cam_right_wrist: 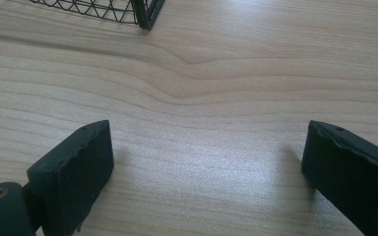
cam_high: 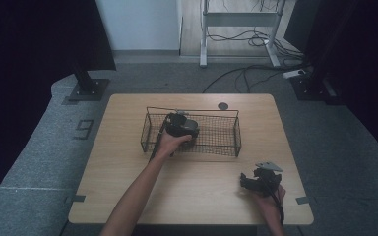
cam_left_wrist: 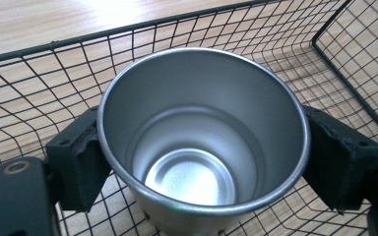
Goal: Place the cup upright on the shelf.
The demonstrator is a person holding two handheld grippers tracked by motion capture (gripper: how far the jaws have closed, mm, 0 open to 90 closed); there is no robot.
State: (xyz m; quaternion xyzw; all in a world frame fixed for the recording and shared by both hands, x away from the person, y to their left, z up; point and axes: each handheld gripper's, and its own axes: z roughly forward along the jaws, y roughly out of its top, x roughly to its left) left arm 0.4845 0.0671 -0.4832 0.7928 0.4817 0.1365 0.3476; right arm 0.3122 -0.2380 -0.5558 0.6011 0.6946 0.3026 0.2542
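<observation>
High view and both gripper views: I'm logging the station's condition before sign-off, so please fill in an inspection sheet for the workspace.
Surface: wooden table, bare around the basket.
Job's things: metal cup, upright and empty, inside the wire basket.
Clutter: small dark round disc behind the basket; what it is cannot be told.
Grippers: left gripper shut on the cup, a pad on each side; right gripper open, low over bare wood near the table's front right.
Cables: loose cables on the floor beyond the table.
Surroundings: grey carpet, black stand bases, white desk frame at the back.
</observation>
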